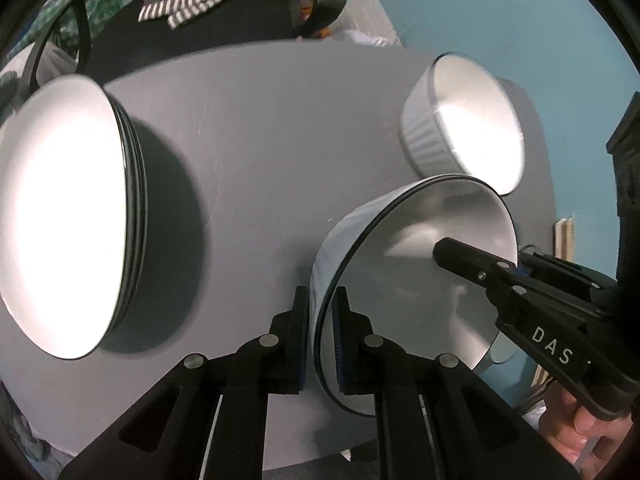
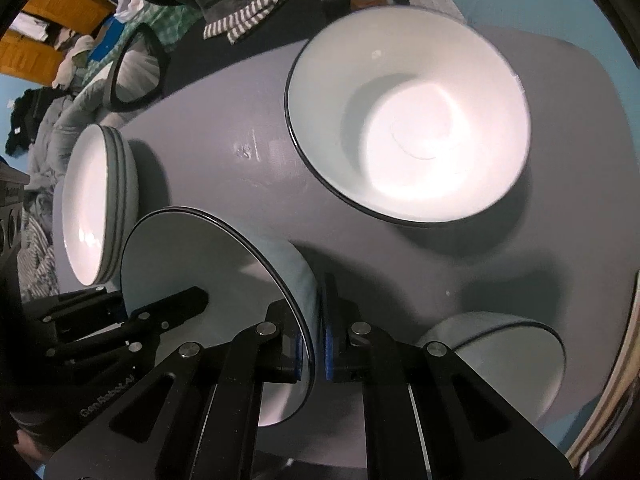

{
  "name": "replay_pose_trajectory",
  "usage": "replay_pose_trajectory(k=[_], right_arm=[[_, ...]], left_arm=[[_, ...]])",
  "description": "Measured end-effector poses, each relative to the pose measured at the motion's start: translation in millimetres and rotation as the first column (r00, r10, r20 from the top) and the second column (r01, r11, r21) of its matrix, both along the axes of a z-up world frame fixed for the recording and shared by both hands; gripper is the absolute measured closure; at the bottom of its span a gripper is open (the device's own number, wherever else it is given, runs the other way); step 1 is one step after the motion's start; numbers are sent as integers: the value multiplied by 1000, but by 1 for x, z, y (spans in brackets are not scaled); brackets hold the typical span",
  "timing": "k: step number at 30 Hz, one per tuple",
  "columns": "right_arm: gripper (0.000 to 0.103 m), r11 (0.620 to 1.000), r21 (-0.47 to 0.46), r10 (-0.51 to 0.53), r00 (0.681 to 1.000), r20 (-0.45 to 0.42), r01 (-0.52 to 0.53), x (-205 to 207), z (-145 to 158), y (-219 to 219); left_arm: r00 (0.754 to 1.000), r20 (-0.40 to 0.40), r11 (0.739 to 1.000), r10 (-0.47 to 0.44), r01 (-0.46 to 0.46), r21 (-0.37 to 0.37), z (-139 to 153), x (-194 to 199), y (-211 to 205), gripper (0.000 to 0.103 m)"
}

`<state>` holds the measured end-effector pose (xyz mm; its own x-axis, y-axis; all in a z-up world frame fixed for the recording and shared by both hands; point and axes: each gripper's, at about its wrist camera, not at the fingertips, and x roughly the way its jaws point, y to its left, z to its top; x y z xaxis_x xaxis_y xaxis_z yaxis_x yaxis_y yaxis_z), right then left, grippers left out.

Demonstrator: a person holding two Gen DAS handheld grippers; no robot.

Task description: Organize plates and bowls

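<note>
Both grippers hold one white bowl with a dark rim, tilted above the grey round table. My left gripper is shut on its near rim. My right gripper is shut on the opposite rim of the same bowl; it shows at the right of the left wrist view. A stack of white plates lies at the left, also in the right wrist view. A ribbed white bowl stands far right. A large dark-rimmed bowl sits beyond.
Another dark-rimmed white bowl sits at the table's near right edge. A dark chair with a striped cloth stands behind the table. Clothes and orange boxes lie to the far left. The blue floor surrounds the table.
</note>
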<state>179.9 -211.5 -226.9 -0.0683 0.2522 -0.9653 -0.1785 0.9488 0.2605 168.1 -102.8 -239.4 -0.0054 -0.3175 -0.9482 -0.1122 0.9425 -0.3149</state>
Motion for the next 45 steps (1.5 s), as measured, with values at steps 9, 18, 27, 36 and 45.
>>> replay_pose_trajectory(k=[9, 18, 27, 36, 45], right_arm=[[95, 998, 13, -63, 997, 37, 63, 14, 37, -16], [95, 996, -11, -87, 991, 101, 88, 44, 59, -33], [95, 994, -33, -104, 991, 84, 107, 75, 44, -46], [95, 992, -43, -113, 992, 52, 116, 95, 31, -56], [95, 992, -38, -124, 992, 12, 124, 102, 20, -63]], left_arm=[[997, 72, 999, -13, 16, -35, 36, 18, -4, 93], [990, 129, 998, -54, 59, -34, 40, 51, -28, 93], [987, 123, 995, -103, 102, 20, 26, 83, -45, 93], [987, 98, 992, -124, 120, 48, 12, 99, -55, 93], [986, 89, 988, -143, 136, 72, 9, 103, -61, 93]])
